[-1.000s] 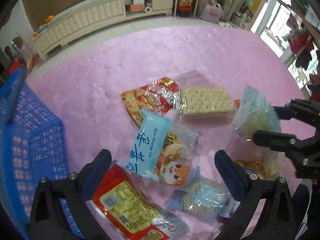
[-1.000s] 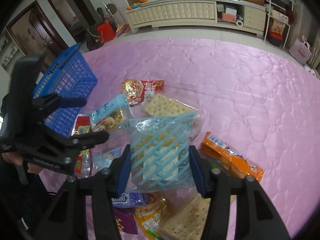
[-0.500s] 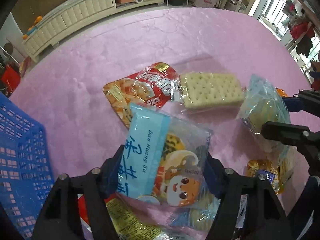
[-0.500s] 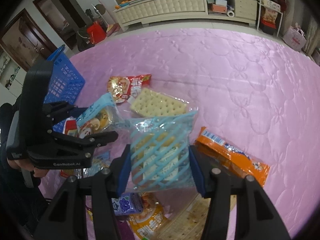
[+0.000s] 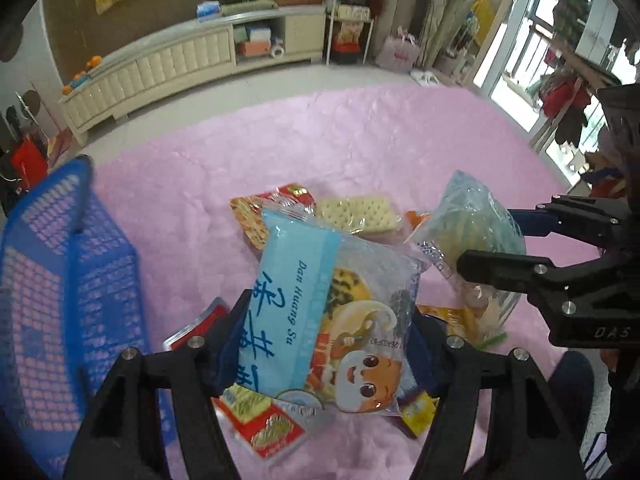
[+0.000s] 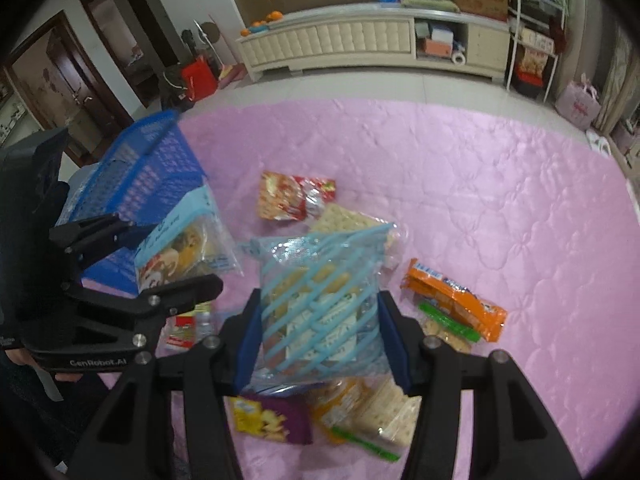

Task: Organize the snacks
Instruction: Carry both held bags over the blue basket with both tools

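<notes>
The left gripper, whose jaws have just been closing, clenches a light blue snack bag lifted above the pink cloth. The right gripper grasps a clear bag with blue stripes, also raised. The blue basket stands at the left; I cannot tell what lies inside. A red packet, crackers and an orange packet lie on the cloth.

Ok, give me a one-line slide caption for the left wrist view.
Left gripper lifts a light-blue snack packet beside the blue basket.
</notes>
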A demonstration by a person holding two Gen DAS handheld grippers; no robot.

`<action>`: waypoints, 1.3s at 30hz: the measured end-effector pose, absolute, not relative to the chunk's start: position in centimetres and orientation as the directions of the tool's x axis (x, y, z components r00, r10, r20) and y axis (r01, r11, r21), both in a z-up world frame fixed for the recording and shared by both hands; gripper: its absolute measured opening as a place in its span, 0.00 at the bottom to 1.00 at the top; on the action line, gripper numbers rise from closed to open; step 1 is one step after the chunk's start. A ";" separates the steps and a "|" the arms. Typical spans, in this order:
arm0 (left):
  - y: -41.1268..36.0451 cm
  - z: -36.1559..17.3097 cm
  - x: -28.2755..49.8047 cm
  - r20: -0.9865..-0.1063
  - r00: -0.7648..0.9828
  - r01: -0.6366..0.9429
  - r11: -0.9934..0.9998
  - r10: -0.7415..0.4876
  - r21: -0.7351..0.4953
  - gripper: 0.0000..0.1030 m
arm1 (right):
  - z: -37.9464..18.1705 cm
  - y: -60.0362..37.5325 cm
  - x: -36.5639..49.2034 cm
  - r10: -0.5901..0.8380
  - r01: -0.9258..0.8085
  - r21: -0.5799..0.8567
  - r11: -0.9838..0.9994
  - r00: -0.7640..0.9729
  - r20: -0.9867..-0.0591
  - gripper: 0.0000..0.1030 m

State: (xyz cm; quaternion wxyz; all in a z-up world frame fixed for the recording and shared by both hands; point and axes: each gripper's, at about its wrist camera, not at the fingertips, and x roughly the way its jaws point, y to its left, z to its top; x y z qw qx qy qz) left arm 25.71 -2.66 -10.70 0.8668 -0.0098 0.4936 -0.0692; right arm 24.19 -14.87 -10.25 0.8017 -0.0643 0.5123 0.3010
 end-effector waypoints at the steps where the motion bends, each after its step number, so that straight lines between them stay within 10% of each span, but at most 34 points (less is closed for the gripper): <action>1: -2.4 -10.2 25.3 -0.849 0.512 0.102 0.991 -0.128 -0.087 0.64 | -9.3 -14.7 23.5 0.420 -0.552 0.200 0.809 0.306 -0.855 0.57; 23: 9.3 1.0 17.6 -0.755 0.654 -0.001 0.999 -0.036 -0.049 0.64 | 1.2 -3.7 18.8 0.516 -0.651 0.156 0.743 0.409 -0.752 0.57; 39: 19.4 -0.8 21.8 -0.822 0.568 -0.101 0.995 0.036 -0.026 0.64 | -1.2 8.0 23.1 0.549 -0.708 0.206 0.675 0.295 -0.782 0.57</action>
